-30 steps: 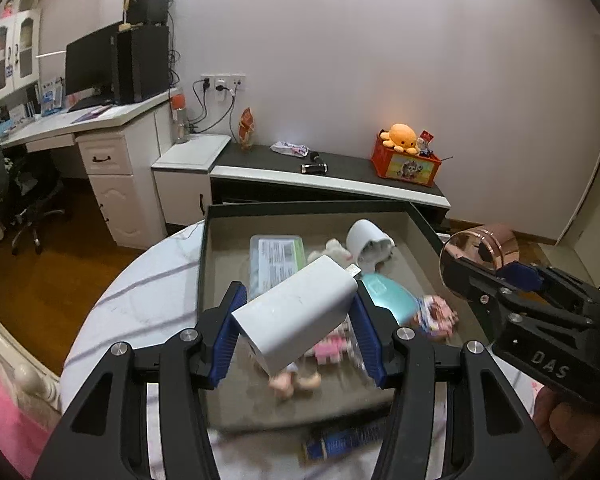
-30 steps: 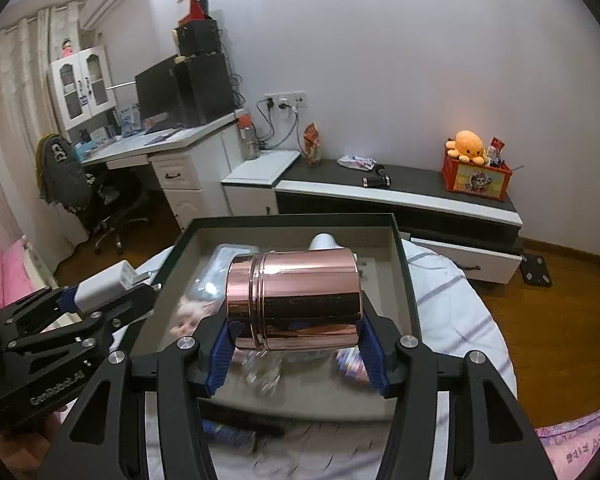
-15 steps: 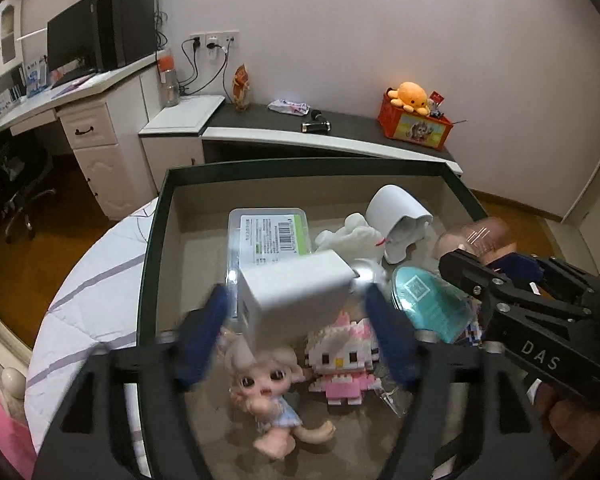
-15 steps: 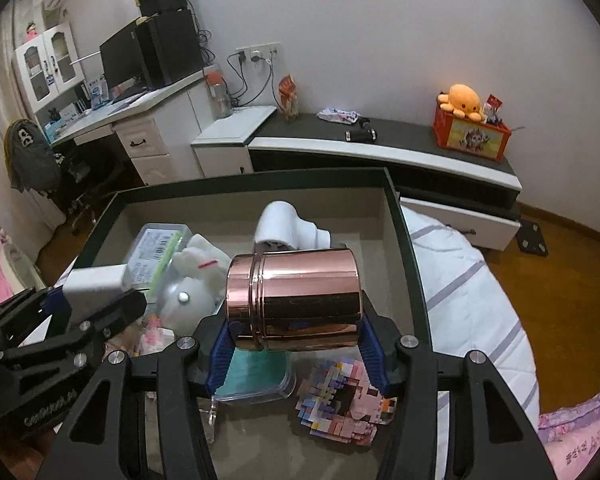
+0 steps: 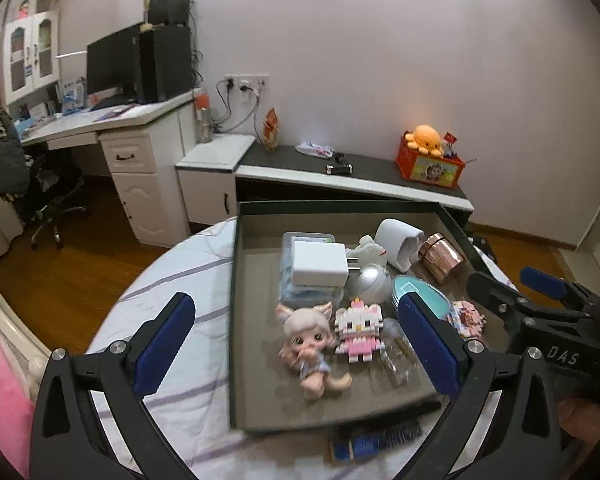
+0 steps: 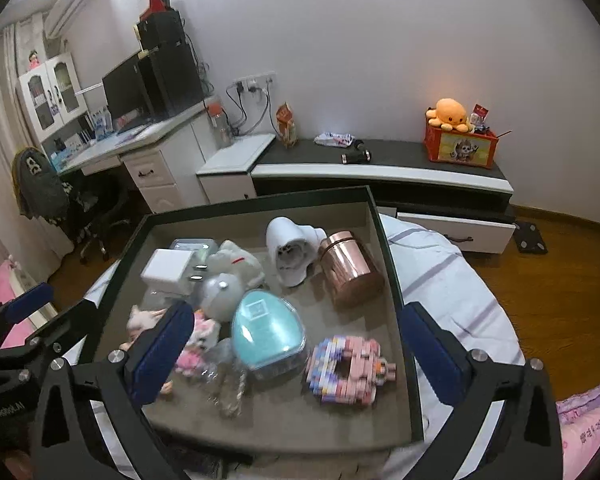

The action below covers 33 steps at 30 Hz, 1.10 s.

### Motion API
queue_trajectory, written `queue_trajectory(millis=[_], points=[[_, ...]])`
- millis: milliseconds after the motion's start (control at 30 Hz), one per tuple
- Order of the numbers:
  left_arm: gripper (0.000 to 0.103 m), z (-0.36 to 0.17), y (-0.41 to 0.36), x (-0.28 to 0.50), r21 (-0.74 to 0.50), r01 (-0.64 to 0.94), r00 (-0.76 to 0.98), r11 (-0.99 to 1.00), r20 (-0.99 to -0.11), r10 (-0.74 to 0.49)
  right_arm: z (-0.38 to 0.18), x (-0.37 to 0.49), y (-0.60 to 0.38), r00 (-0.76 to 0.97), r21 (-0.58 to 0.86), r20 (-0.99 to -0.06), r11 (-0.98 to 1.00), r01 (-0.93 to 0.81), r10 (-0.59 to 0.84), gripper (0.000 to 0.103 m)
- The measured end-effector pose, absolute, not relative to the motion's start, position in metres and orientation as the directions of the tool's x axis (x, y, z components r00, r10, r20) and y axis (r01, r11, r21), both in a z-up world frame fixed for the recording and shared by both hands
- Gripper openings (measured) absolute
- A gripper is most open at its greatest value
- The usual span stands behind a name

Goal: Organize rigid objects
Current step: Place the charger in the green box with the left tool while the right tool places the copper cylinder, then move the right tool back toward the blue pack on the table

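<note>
A dark tray (image 5: 336, 207) (image 6: 260, 202) on a round table holds the objects. A white charger (image 5: 319, 263) (image 6: 167, 267) lies on a clear box at its back left. A copper tin (image 5: 440, 257) (image 6: 350, 274) lies at its back right beside a white cylinder (image 5: 398, 243) (image 6: 292, 248). A doll (image 5: 306, 340), a pink block cat (image 5: 358, 328), a teal case (image 6: 266, 330) and a pink block piece (image 6: 348, 370) lie nearer. My left gripper (image 5: 296, 346) and right gripper (image 6: 296, 354) are open and empty above the tray's near edge.
A dark comb (image 5: 376, 440) lies on the striped tablecloth (image 5: 172, 304) in front of the tray. Behind stand a white desk (image 5: 112, 136) with a monitor, a low dark cabinet (image 6: 380, 164) with an orange toy box (image 6: 460, 144), and an office chair (image 5: 40, 196).
Both grippers opened and pulled back. The left let go of the white charger, now on the clear box; the right let go of the copper tin, now at the tray's back right.
</note>
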<state>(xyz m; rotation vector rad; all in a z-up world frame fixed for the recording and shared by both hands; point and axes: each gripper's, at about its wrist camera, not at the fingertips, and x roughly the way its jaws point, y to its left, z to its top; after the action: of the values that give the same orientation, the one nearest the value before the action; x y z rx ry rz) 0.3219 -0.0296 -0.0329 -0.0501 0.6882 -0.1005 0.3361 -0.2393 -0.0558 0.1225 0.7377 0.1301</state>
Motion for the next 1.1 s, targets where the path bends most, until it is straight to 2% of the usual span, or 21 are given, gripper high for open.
queue_trajectory(millis=[267, 567, 1100], points=[[0.103, -0.016, -0.006, 0.261, -0.075, 0.040, 0.792, 0.996, -0.606, -0.077, -0.031, 0.273, -0.239, 0.774, 0.175, -0.615, 0.983, -0.053, 0.151, 0.103], [0.103, -0.010, 0.018, 0.199, -0.075, -0.003, 0.805, 0.997, -0.591, -0.042, -0.027, 0.189, -0.238, 0.798, 0.194, -0.588, 0.981, -0.019, 0.131, 0.103], [0.103, -0.034, 0.002, 0.123, -0.072, 0.056, 0.775, 0.996, -0.626, -0.089, -0.044, 0.114, -0.226, 0.775, 0.166, -0.623, 0.986, 0.000, 0.105, 0.103]])
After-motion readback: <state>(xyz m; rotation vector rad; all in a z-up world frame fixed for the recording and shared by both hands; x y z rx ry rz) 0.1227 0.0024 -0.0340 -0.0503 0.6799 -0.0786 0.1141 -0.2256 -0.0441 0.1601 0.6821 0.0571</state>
